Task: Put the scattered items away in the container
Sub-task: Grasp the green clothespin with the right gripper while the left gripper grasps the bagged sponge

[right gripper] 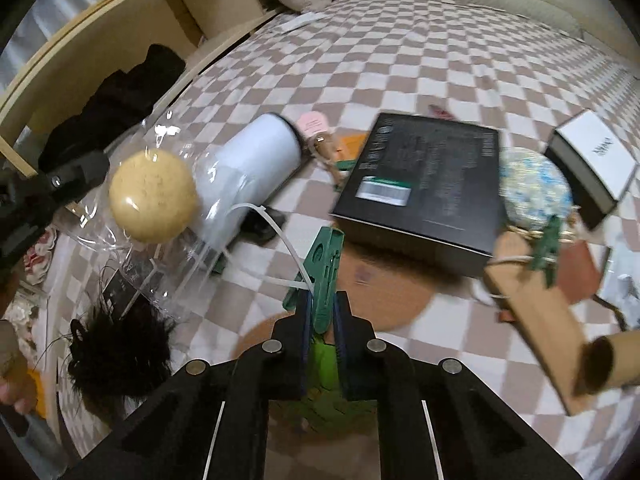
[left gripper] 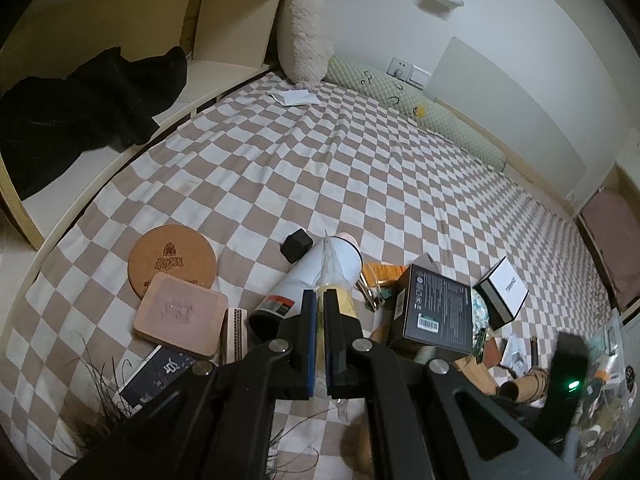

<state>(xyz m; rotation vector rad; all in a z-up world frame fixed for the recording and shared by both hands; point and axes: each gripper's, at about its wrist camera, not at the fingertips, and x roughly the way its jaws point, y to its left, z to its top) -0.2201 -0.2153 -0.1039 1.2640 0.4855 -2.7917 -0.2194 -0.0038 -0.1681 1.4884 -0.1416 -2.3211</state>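
Right gripper (right gripper: 323, 312) clamped on green plastic clip (right gripper: 326, 264) above checked bedspread (right gripper: 400, 60), left gripper (left gripper: 319, 312) pinched on clear bag (right gripper: 160, 184) holding yellow sponge (right gripper: 153, 196), black box (right gripper: 420, 184) far right

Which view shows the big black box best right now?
The left wrist view: the black box is sharp there, its barcode label readable, tilted on the clutter. The right wrist view shows its whole top face larger, but smeared by motion blur.
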